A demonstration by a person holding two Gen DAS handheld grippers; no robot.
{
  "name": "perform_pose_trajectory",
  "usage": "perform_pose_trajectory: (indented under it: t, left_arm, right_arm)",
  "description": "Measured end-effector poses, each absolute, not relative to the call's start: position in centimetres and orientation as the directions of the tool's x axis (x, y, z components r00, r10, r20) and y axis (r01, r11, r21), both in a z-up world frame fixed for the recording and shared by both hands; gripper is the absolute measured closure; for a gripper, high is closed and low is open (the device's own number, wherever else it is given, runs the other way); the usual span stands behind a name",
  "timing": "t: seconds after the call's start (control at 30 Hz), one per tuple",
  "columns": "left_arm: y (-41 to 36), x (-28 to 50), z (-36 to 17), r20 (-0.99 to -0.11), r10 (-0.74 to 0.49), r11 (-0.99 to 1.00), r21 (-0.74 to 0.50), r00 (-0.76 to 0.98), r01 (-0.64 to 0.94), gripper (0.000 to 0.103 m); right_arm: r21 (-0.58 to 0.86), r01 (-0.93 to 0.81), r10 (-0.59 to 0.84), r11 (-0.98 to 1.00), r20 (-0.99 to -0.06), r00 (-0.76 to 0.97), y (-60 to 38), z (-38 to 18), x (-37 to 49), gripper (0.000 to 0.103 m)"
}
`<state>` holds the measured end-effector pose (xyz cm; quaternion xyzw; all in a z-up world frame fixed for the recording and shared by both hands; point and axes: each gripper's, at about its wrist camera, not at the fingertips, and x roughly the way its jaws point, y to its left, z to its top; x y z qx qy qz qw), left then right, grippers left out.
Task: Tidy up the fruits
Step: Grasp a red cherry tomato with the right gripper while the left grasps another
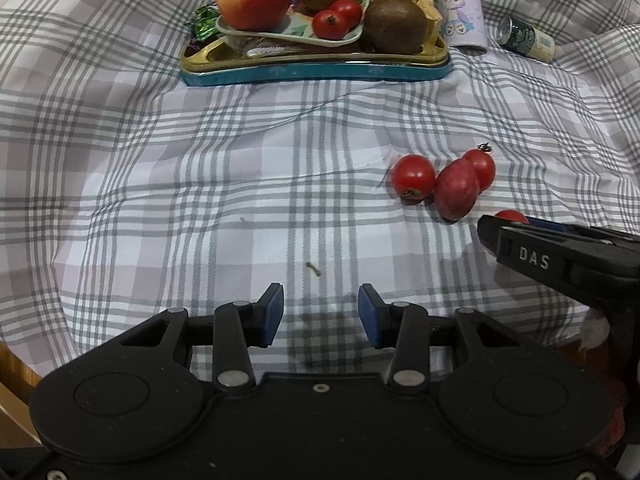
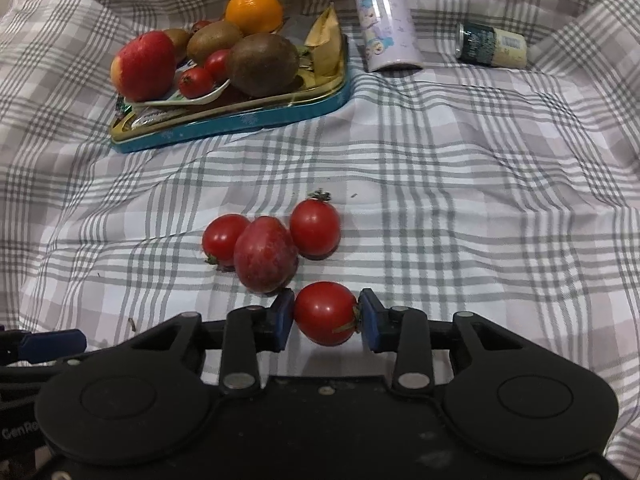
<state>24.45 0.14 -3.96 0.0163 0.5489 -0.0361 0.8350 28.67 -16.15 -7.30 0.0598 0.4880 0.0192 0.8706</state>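
Observation:
My right gripper (image 2: pixel 326 314) is shut on a cherry tomato (image 2: pixel 325 313), with a blue pad against each side of it, low over the checked cloth. Just beyond it lie two more cherry tomatoes (image 2: pixel 224 240) (image 2: pixel 315 228) and an oval red fruit (image 2: pixel 264 254), all touching. In the left wrist view the same cluster (image 1: pixel 456 190) lies to the right, and the right gripper's finger (image 1: pixel 532 258) comes in from the right edge. My left gripper (image 1: pixel 320 312) hangs open over bare cloth. A blue tin tray (image 2: pixel 240 122) at the back holds an apple (image 2: pixel 144 66), kiwis, an orange and two tomatoes.
A lilac printed bottle (image 2: pixel 384 20) and a small green can (image 2: pixel 492 46) lie on the cloth to the right of the tray. The cloth is wrinkled and rises at the back and sides. A wooden edge (image 1: pixel 16 368) shows at the lower left.

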Motion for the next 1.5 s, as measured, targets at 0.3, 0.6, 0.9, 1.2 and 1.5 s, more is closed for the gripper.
perform_pose_trajectory:
  t: [0.3,0.6,0.9,1.2,1.5]
  left_arm:
    - [-1.9,27.3,-3.6,-0.909,-0.105,0.989,-0.053,0.404,0.139,0.053]
    - [-3.4,30.3,-4.4,-0.905,-0.116,0.987,-0.058,0.409,0.152,0.053]
    - [-4.4,31.6,-5.9,-0.917,-0.13,0.984,-0.073,0.378,0.16,0.054]
    - [-5.0,32.9,-6.3,-0.905,-0.112,0.986,-0.049,0.411,0.161,0.053]
    - [-5.4,33.5,-6.8,-0.893,-0.092,0.987,-0.025,0.44,0.156,0.057]
  right_arm:
    - [0.101,0.059,0.056,0.993,-0.854,0.518,-18.3,-7.5,27.7,0.065]
    - [0.081,0.05,0.043,0.995,-0.85,0.526,-18.6,-7.7,27.3,0.065]
    - [0.042,0.024,0.022,0.999,-0.842,0.54,-18.1,-8.0,27.2,0.063]
    - [0.024,0.009,0.015,1.0,-0.835,0.55,-18.1,-8.1,27.1,0.064]
    - [0.03,0.003,0.023,1.0,-0.828,0.561,-18.1,-8.2,26.9,0.065]
